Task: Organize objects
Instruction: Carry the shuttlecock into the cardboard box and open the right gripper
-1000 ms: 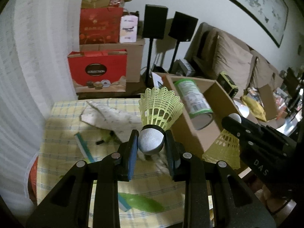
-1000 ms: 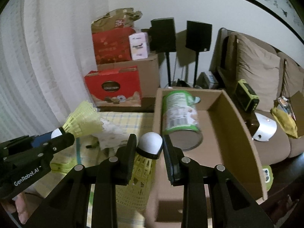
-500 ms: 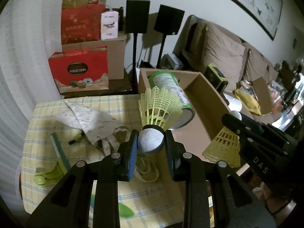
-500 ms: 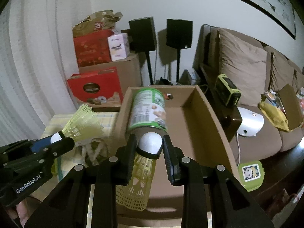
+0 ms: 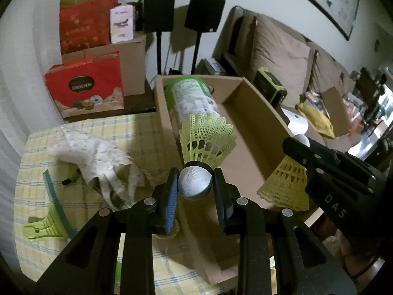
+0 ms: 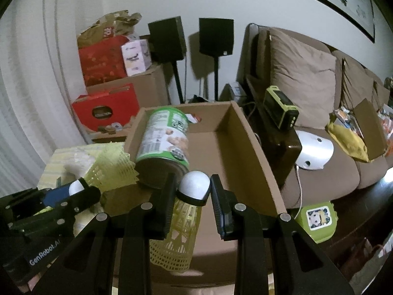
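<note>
Two yellow shuttlecocks, one per claw: left claw [image 5: 195, 188] clamps the cork of the first shuttlecock [image 5: 206, 145], skirt up; right claw [image 6: 194, 191] clamps the second shuttlecock [image 6: 175, 243], skirt down. Both hang over the cardboard box [image 6: 248, 152] holding a green canister [image 6: 164, 145] on the worktop [image 5: 81, 209].

Both wrist views look steeply down along own jaws, close over shared cardboard box [image 5: 258, 113] [image 6: 235, 132]

I see both views dim, indoor light, greenish-grey cast. Heavy fisheye bend, black vignette at corners. 2 speakers [image 6: 191, 38] throw hard shadows on wall. Bright glare spot far right by sofa [image 5: 289, 56]. Cardboard box [image 6: 248, 147] edges slightly motion-blurred; tablecloth [image 5: 137, 132] soft, noisy. Near black fingers sharp.
</note>
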Available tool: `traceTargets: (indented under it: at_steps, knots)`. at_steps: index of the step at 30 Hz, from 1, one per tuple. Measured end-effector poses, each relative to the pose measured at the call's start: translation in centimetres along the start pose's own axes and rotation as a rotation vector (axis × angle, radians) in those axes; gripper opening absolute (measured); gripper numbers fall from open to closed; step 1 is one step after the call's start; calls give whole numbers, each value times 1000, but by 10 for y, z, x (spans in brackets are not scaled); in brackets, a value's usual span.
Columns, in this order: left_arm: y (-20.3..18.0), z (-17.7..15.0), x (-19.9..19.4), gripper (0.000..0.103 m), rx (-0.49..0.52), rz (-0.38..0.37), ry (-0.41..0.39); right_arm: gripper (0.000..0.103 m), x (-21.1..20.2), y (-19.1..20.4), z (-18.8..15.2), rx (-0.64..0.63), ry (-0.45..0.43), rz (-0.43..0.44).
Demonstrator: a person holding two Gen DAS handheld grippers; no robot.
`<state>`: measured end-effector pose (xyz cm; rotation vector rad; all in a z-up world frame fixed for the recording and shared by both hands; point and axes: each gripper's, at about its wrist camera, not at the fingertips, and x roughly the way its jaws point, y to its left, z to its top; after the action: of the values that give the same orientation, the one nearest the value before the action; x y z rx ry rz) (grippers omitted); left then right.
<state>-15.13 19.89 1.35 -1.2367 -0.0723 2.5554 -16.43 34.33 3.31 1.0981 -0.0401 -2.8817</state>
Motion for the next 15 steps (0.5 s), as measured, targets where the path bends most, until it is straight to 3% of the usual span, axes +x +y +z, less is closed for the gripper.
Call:
traceTargets:
  at_steps: [15]
  knots:
    - [-20, -20, 28, 25, 38, -23, 71, 28, 27, -15, -22, 31, 105, 19]
